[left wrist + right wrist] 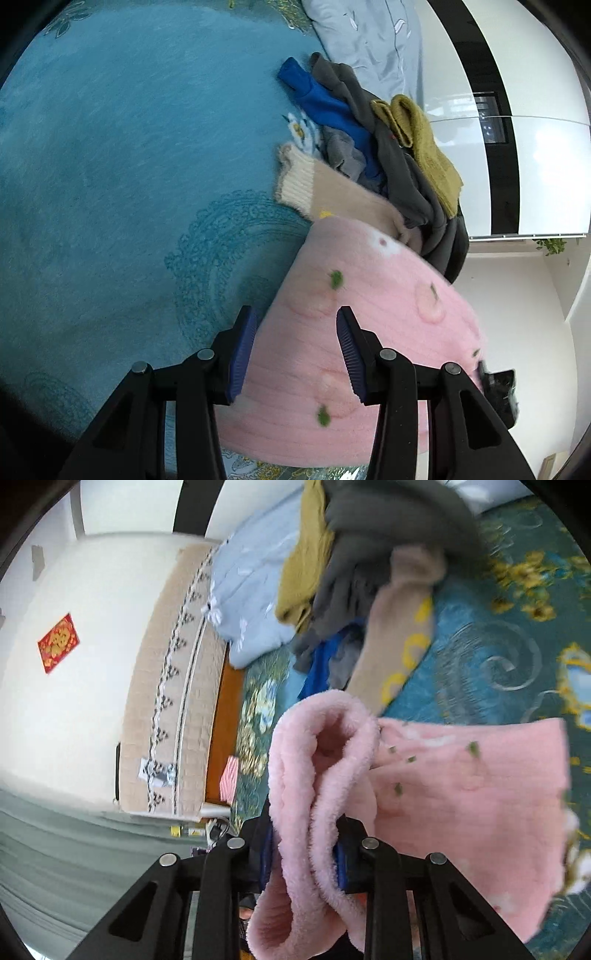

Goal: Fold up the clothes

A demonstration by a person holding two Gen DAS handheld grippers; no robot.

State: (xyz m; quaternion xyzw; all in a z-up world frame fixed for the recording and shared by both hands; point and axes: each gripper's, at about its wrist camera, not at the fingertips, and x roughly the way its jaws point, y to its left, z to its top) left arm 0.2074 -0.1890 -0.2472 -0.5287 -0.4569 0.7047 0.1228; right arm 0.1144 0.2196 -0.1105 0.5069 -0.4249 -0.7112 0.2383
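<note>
A pink fleece garment (369,332) with small green and peach motifs is lifted off the teal bedspread (129,166). My left gripper (295,332) is open, its blue pads (240,354) apart, with the pink cloth just past them. My right gripper (306,853) is shut on a bunched fold of the pink garment (461,794), which hangs over its fingers. A pile of unfolded clothes (388,155) lies beyond: blue, grey, mustard and beige pieces. It also shows in the right wrist view (369,572).
A pale blue pillow (369,40) lies behind the pile, also in the right wrist view (251,602). A beige headboard (166,701) and white wall (74,701) stand past the bed. A glossy wardrobe (535,147) is at the right.
</note>
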